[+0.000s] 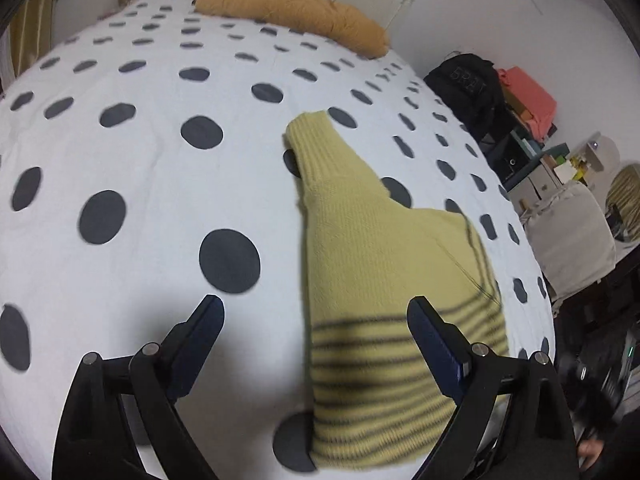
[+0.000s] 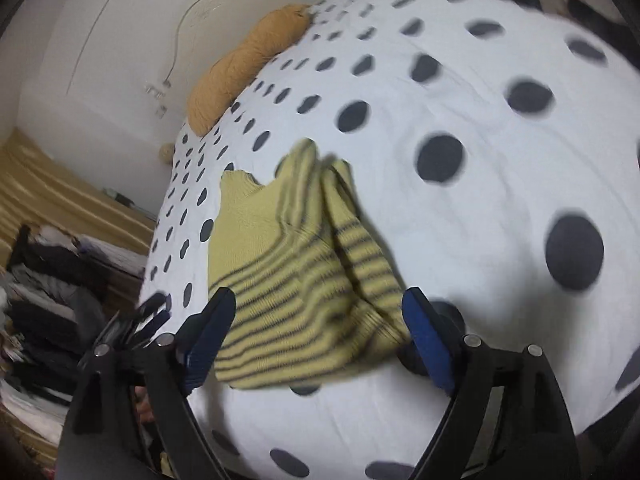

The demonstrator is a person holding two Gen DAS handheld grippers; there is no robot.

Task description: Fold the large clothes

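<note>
Risk: sweater (image 1: 384, 280) unfolding on bed (image 1: 140, 184) (edges perhaps bunched), both hand-held grippers (image 1: 316, 316) (image 2: 318, 312) apart, empty.

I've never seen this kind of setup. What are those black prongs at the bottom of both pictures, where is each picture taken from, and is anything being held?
The black prongs are two-finger grippers that a person holds, one in each hand. Each carries a wide-angle camera looking forward along its fingers, so one picture comes from the left gripper and the other from the right gripper.

Both look down on a bed with a white spotted cover. On it lies a yellow sweater with dark stripes, folded into a narrower shape. A mustard pillow lies at the far end.

Nothing is held: both grippers stand open above the sweater, their pads not touching it.
</note>
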